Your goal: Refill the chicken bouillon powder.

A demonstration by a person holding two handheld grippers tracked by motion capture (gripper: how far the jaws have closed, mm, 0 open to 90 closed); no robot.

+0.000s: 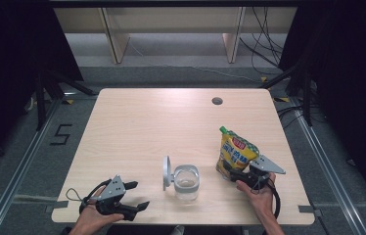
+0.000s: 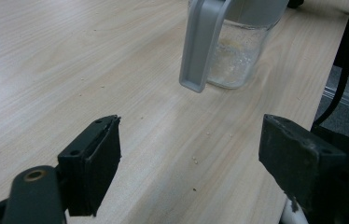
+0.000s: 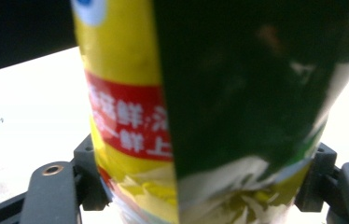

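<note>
one clear pitcher (image 1: 186, 181) with a grey handle and one yellow spouted pouch (image 1: 236, 153) stand on the bench (image 1: 137, 127); two grippers are present. both items sit near the near edge, pitcher at centre, pouch to its right. the far half of the bench is open. left gripper (image 1: 137, 195), near left corner: fingers (image 2: 95, 163) wide apart, holding nothing. right gripper (image 3: 200, 182): fingers clamped on the pouch's lower part.
</note>
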